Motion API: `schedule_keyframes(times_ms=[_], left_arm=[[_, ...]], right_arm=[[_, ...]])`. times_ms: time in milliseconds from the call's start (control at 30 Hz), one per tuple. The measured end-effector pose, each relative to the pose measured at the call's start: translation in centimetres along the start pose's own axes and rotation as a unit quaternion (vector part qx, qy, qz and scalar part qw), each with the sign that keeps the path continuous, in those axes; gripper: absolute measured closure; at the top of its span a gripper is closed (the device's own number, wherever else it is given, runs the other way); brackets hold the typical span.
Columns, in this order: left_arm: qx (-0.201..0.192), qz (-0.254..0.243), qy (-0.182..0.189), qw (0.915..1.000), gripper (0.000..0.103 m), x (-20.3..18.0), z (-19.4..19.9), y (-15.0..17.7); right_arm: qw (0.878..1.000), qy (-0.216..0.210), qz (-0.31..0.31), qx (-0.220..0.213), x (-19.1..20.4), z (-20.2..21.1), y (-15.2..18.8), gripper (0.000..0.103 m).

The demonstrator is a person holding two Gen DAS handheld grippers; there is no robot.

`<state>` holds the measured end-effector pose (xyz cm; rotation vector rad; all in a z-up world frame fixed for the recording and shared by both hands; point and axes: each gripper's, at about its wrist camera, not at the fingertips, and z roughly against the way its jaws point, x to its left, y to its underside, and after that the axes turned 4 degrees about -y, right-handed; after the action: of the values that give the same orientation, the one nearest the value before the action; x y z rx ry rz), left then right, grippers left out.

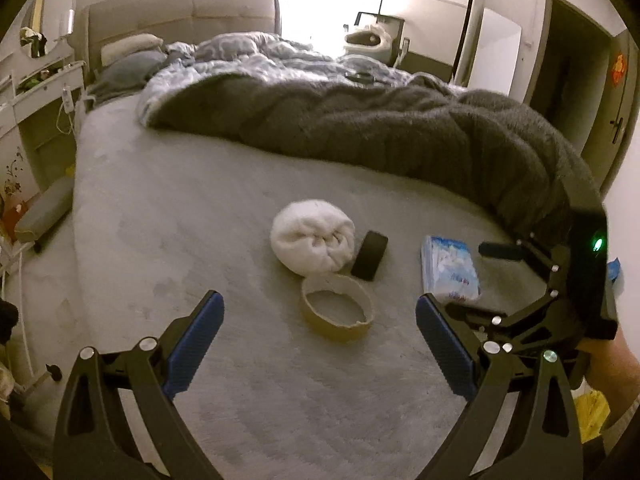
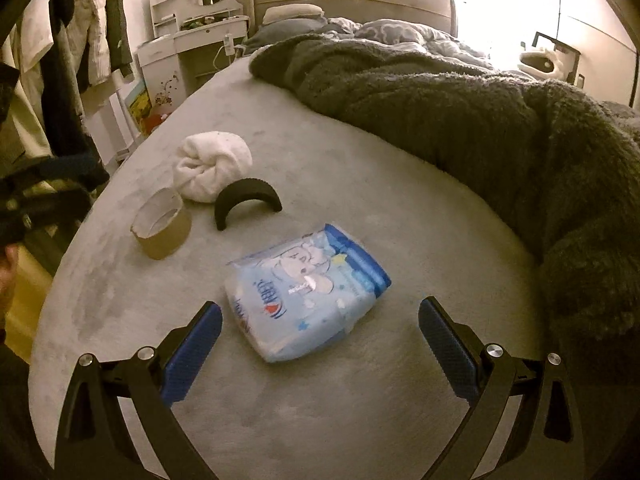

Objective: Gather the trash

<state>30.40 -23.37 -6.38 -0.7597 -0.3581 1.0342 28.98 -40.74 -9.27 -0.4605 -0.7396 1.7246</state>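
Observation:
On the grey bed sheet (image 1: pixel 200 220) lie a brown tape roll core (image 1: pixel 338 312), a white balled-up cloth (image 1: pixel 312 240), a curved black piece (image 1: pixel 370 255) and a blue tissue pack (image 1: pixel 450 268). My left gripper (image 1: pixel 318 340) is open and empty, just short of the tape roll. My right gripper (image 2: pixel 320 344) is open and empty, with the tissue pack (image 2: pixel 308 288) between and just beyond its fingers. The right wrist view also shows the tape roll (image 2: pixel 162 228), the cloth (image 2: pixel 212 166) and the black piece (image 2: pixel 246 202). The right gripper's body (image 1: pixel 552 292) shows in the left wrist view.
A thick dark grey blanket (image 1: pixel 400 128) covers the far and right side of the bed. A white dresser (image 2: pixel 192 40) with a mirror stands at the left of the headboard. Clothes (image 2: pixel 80 40) hang at the left. A yellow bag (image 1: pixel 592 412) shows at lower right.

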Motion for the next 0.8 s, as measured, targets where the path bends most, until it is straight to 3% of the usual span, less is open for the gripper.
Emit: schedule_keyframes(times_ms=[233,367,467,567,800], left_arm=[[0.029,-0.011,-0.003,0.9995,0.006,-1.8,-2.8,0.6],[0.042,0.002,-0.009,0.9991,0.014,-2.2,-4.2,0.8],[0.041,0.015,-0.018,0.9989,0.014,-2.2,-4.5,0.7],[0.048,0.026,-0.027,0.9982,0.017,-1.9,-4.8,0.8],[0.054,0.045,-0.031,0.9970,0.022,-1.1,-5.4,1.0]], right_arm=[[1.000,-0.020,0.013,0.017,-0.2,-1.4,-0.1,0.004],[0.999,-0.022,0.016,0.021,-0.3,-2.1,0.0,0.003],[0.999,-0.029,0.012,0.018,-0.5,-2.1,-0.1,0.004],[0.999,-0.035,-0.002,0.007,-1.1,-1.5,-0.1,0.022],[0.999,-0.037,-0.003,-0.003,-1.0,-0.6,-0.2,0.030]])
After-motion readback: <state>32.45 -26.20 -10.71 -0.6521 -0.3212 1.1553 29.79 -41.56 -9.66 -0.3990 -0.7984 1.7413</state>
